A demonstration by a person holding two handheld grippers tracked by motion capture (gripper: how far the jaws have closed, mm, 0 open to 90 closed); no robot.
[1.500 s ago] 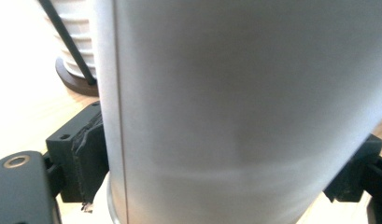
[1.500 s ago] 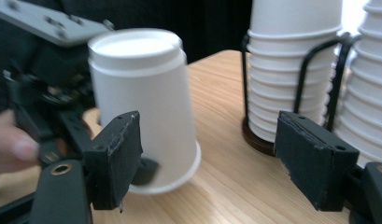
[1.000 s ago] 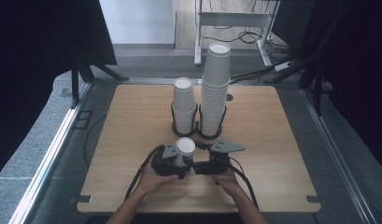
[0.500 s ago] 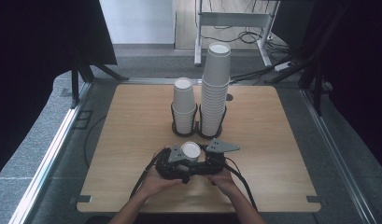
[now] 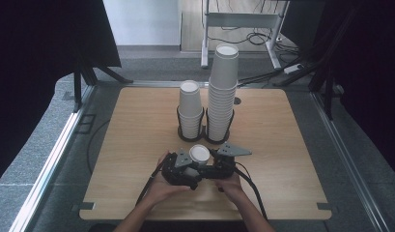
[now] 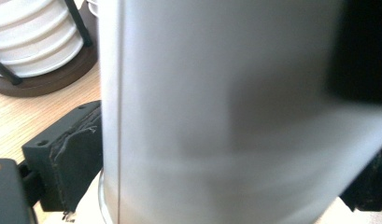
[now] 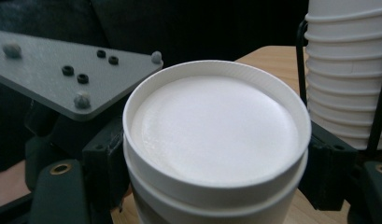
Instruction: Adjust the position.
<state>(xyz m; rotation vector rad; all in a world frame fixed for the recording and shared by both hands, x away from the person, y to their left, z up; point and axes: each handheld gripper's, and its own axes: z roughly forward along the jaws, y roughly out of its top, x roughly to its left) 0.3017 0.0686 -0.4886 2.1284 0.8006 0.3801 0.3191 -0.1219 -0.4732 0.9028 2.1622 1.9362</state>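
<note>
On my feed: light wood table (image 5: 132,145), grey carpet (image 5: 40,159) around, dark curtains behind. Upside-down cups (image 5: 199,153) near front edge. Right gripper (image 5: 215,163) clamps them. Left gripper (image 5: 185,166) jaws just opened wider, cups between, grip unclear.

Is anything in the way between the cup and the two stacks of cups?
Nothing visible. The cup sits upside down between both grippers, near the table's front edge. Bare table lies between it and the short stack and tall stack behind.
</note>
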